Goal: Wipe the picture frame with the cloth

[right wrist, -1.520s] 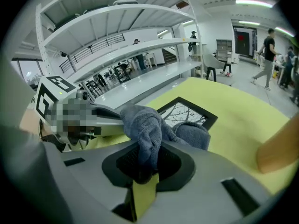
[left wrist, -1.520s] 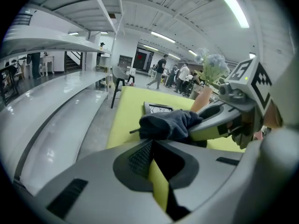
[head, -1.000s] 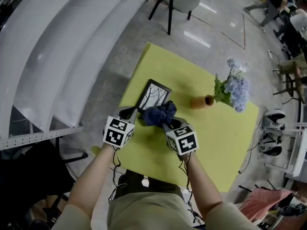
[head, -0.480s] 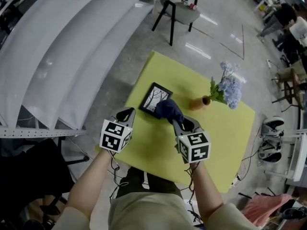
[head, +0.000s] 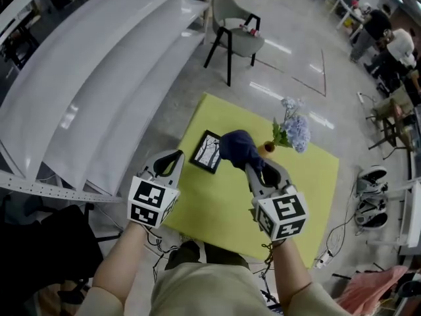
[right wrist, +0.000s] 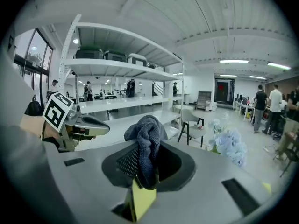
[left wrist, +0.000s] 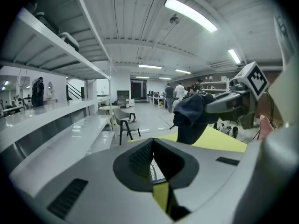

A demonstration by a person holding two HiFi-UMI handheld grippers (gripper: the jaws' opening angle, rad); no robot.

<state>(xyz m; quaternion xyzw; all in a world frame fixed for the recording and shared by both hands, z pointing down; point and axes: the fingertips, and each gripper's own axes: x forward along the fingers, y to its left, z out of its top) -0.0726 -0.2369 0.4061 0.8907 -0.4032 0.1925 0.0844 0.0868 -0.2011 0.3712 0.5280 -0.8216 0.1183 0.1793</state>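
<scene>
The dark blue cloth, a bunched, nubby wad, is pinched between the clenched jaws of the right gripper and held up just right of the picture frame. The black frame, showing bare branches on white, lies flat at the far left of the yellow table. The left gripper hovers near-left of the frame, jaws closed on nothing.

Your cloth, pinched in the right gripper, is dark blue towelling, rough, looped and matt. That gripper and the left gripper both have smooth grey plastic shells with a dull sheen, and the inner pad is black and finely ribbed. The table is flat matt yellow. The frame, mid-picture in the head view, has a black matt border. At upper right the floor is polished and mirrors the lights. The white shelves at left are glossy.
</scene>
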